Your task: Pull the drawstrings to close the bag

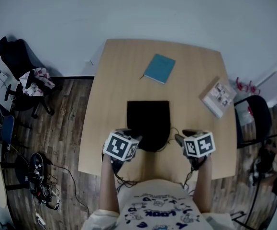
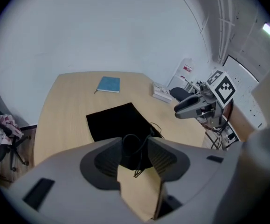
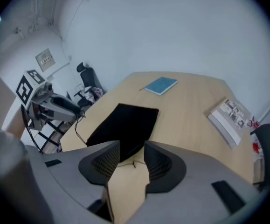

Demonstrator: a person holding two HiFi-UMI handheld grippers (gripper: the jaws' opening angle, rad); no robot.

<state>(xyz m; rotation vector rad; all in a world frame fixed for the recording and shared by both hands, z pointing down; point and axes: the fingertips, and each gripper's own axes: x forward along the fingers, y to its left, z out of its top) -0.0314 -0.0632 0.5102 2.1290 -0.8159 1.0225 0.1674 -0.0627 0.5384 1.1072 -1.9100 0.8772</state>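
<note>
Bag: the black bag [image 1: 148,121] lies flat in the middle of the table [image 1: 119,71], its mouth end toward the near edge.
Drawstring: a loop of drawstring [image 2: 131,143] lies at the bag's mouth; another strand curls out on the side toward the right edge.
Left gripper: the left gripper [image 2: 135,155] hangs low over the near edge by the bag's left mouth corner. Its jaws stand apart; the loop shows in the gap between them, and neither pad is pressed on it.
Right gripper: the right gripper [image 3: 128,160] sits level with the left one, by the bag's right mouth corner. Its jaws are parted too, holding nothing, with the bag's corner and a short string end on the wood between them.
Arms: both forearms [image 1: 108,186] reach straight in over the near edge, roughly parallel, one on either side of the bag.
Notebook: a teal notebook [image 1: 159,68] lies toward the far edge.
Booklet: a printed booklet [image 1: 218,97] lies by the right edge.
</note>
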